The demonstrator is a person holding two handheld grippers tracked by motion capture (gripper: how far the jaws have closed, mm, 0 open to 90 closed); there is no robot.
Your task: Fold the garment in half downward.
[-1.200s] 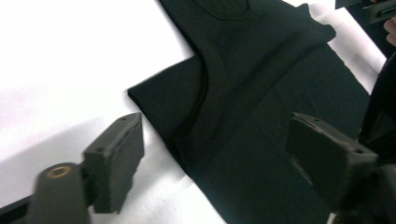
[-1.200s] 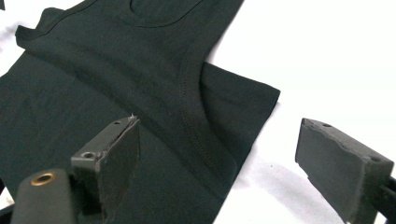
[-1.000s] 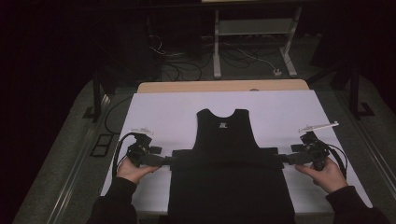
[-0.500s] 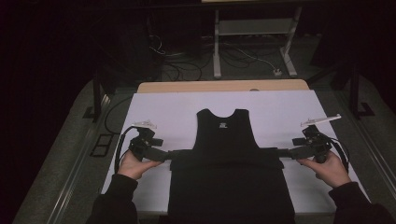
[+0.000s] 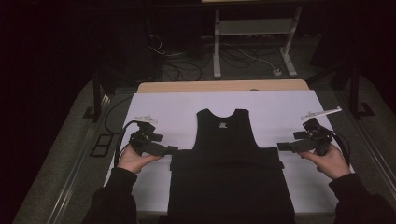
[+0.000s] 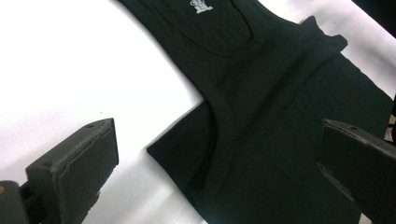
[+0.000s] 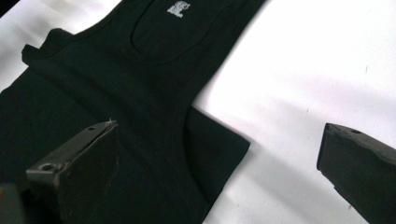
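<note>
Black tank top (image 5: 227,158) lies flat, bottom folded up; I judge the fold step done. Left gripper (image 5: 172,150) and right gripper (image 5: 282,146) gape wide, holding nothing. Next I'd grab a side edge.

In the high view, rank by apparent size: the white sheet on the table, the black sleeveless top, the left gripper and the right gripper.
1. White sheet covering the table: largest.
2. Black sleeveless fabric top, partly folded.
3. Left gripper and right gripper, black two-jaw tools: these look alike, so no ranking between them.
</note>
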